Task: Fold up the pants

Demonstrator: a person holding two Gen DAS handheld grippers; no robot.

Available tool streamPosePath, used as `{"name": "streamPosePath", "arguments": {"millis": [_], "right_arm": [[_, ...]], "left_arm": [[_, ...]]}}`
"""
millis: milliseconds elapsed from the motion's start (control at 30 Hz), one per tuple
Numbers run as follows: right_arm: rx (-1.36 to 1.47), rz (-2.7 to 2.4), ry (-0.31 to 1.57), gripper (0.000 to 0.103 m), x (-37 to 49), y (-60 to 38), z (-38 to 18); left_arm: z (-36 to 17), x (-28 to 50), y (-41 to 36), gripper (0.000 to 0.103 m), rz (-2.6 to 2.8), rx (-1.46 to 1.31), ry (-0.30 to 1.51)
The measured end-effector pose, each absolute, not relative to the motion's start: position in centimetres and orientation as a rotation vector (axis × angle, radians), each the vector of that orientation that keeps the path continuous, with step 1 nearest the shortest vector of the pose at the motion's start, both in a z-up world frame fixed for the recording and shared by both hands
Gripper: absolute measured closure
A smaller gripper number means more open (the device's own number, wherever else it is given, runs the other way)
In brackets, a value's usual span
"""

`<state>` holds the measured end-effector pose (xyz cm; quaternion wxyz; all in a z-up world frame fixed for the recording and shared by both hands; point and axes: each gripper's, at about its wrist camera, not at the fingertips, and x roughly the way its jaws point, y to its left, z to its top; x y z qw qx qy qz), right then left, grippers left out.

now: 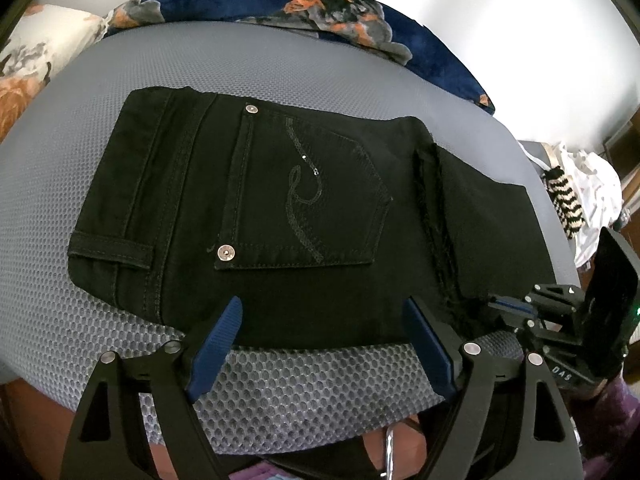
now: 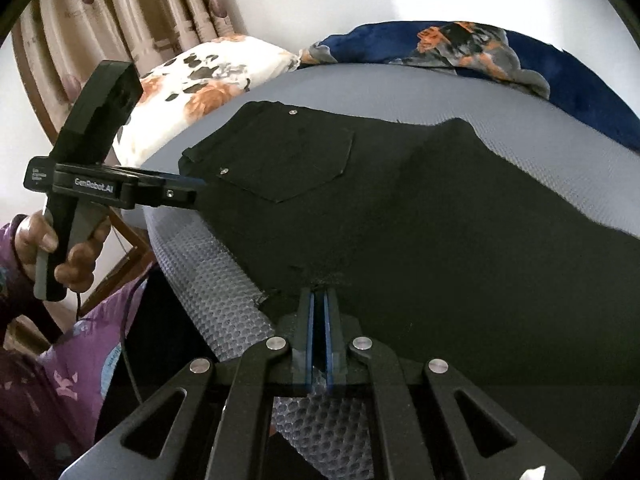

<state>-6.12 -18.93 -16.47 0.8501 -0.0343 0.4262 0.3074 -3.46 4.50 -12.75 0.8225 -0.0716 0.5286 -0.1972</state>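
Black pants (image 1: 280, 208) lie folded on a grey mesh bed cover (image 1: 60, 184), back pocket with silver rivets facing up. My left gripper (image 1: 324, 312) is open, its blue pads either side of the pants' near edge, holding nothing. My right gripper (image 2: 319, 300) is shut on the near edge of the pants (image 2: 420, 208), pads pressed together on the cloth. The right gripper also shows at the right of the left wrist view (image 1: 504, 306). The left gripper shows at the left of the right wrist view (image 2: 196, 188), at the waistband end.
A floral pillow (image 2: 208, 80) and a dark blue patterned blanket (image 1: 320, 8) lie at the bed's far side. White cloth and a striped item (image 1: 568, 200) sit off the right end. Curtains (image 2: 132, 12) hang at the back left.
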Motion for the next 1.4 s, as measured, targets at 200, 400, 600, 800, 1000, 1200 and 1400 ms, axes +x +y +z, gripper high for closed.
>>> {"name": "streamPosePath", "arguments": {"millis": [200,400,600,800,1000,1200,1400], "right_arm": [[-0.042,0.672,0.842,0.098,-6.3,-19.1,-14.5],[-0.111,0.764,0.932,0.093,-6.7,-17.9,-17.2],[0.052,0.760,0.896,0.076,-4.4,-21.3,-14.1],[0.249,0.642,0.854,0.062,-2.0,-29.4,-12.2],[0.362,0.519,0.820,0.057,-4.2,-35.4,-13.0],[0.441,0.473,0.806,0.055,-6.6,-38.1,-14.2],[0.492,0.492,0.792,0.055,-6.9,-39.1,-14.6]], "left_arm": [[-12.8,-3.5,4.5,0.020,-0.422,-0.152,1.125],[-13.0,-3.5,4.5,0.019,-0.426,-0.152,1.125],[-12.7,-3.7,4.4,0.019,-0.435,-0.147,1.116],[-9.1,-3.3,2.9,0.019,-0.622,-0.218,1.000],[-7.1,0.2,-3.7,0.011,-0.779,-0.063,0.856],[-10.9,5.7,-9.3,0.011,-0.893,0.038,0.943],[-14.9,7.9,-11.8,0.036,-0.918,0.016,1.128]]}}
